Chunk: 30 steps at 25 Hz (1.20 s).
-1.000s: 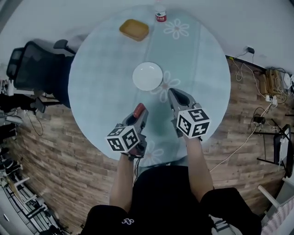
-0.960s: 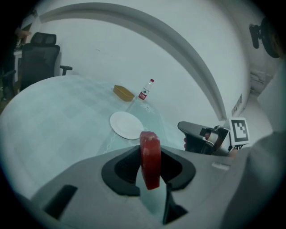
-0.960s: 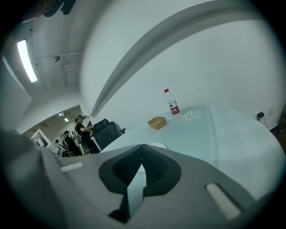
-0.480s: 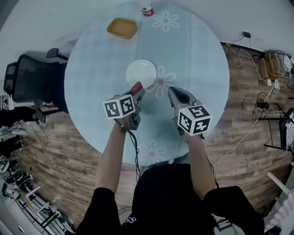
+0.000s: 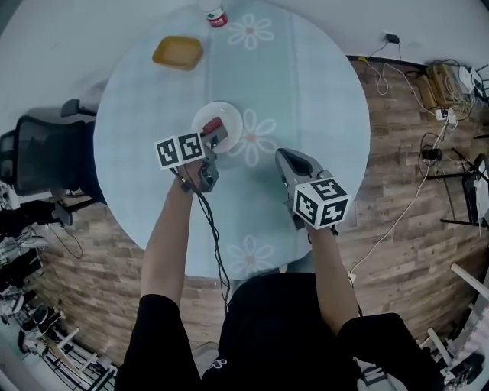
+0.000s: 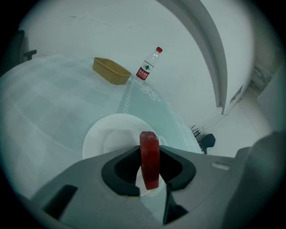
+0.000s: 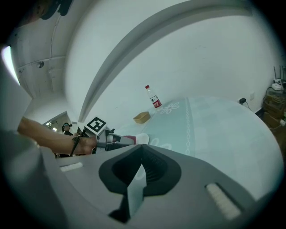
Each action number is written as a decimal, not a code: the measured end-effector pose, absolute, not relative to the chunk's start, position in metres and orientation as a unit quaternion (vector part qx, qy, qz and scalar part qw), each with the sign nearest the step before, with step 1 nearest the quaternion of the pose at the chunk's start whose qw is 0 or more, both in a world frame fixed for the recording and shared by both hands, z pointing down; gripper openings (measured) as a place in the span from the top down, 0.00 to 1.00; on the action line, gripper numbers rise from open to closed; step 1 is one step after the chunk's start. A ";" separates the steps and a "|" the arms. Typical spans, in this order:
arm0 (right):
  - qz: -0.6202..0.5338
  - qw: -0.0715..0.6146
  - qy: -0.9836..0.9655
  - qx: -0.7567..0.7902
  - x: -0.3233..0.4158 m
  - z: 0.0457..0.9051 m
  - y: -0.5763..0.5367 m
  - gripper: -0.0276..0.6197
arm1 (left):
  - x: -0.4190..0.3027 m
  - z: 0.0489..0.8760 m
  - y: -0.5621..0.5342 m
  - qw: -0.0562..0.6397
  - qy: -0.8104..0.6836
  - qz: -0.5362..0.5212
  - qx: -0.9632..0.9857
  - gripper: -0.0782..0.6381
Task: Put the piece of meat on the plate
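Looked down on a round, pale-blue worktop [image 5: 321, 99] with white flower prints, set over a wood-plank floor. Noted an office chair [image 5: 42, 156] well left of the plate [image 5: 231, 137], off the worktop's edge. Noted a shallow yellow dish [image 5: 177, 53] beyond the plate and to its left, then a red-capped water bottle [image 5: 216, 15] farther back, both well apart from the plate.

Found the left gripper [image 5: 212, 134] reaching in over the plate's near-left rim on a long, outstretched forearm, tilted nose-down toward the plate. Found its jaws closed partway onto the piece of meat [image 6: 149, 159], a thin red slab pinched across its flat faces and standing on edge. Read its long axis as roughly in line with the jaws, jutting past their tips and slanting down over the plate's white inside. Could not tell whether the slab touched the plate or hung just clear. Judged the coming move to turn on that relation: meat already above the plate, so only a short lowering and a release left.

Found the right gripper [image 5: 283, 157] right of the plate and nearer the person, well apart from it, low over bare worktop. Saw its jaws pressed together on nothing. Judged the left hand far the nearer to the plate, the right idle.
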State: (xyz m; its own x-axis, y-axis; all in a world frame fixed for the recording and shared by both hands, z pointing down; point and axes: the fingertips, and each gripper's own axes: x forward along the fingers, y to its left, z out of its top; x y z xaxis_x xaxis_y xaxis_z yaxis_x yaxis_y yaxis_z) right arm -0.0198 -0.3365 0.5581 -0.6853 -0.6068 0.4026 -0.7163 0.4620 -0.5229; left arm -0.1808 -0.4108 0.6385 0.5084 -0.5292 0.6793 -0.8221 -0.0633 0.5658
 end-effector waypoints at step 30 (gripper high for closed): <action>0.243 0.042 -0.937 0.248 -0.059 0.456 -0.349 0.94 | -0.210 0.454 -0.329 0.233 -0.745 0.086 0.619 0.90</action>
